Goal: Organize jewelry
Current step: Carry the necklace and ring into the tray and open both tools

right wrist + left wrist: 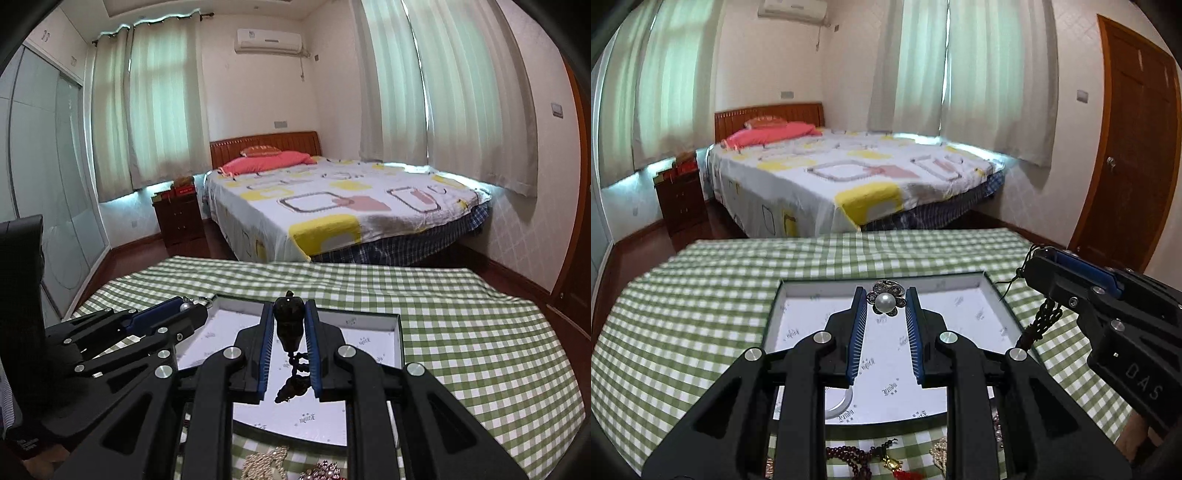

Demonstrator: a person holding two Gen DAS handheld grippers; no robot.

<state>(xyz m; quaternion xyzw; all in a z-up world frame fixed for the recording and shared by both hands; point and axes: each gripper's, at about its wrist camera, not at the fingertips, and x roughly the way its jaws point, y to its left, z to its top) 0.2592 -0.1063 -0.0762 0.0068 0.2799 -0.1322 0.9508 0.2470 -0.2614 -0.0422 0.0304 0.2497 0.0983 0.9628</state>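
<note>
Loose beaded jewelry (864,456) nearest, on green checked cloth (701,314). Left gripper (885,301) clamped on silver flower-shaped pearl ring (885,300); right gripper (289,317) clamped on dark bead pendant (289,319), tassel dangling. Both above shallow white-lined box (960,284); lower gently, release well apart, tassel inside rim.

A table with a green and white checked cloth (720,280) holds everything. A flat open box (995,291) with white printed paper inside sits on the cloth, near the middle. On the near side of the box, some jewelry lies right on the cloth: a string of dark red beads (849,456) with a small gold charm (891,461), a pearl piece (264,461), and a pink sparkly piece (325,470).
</note>
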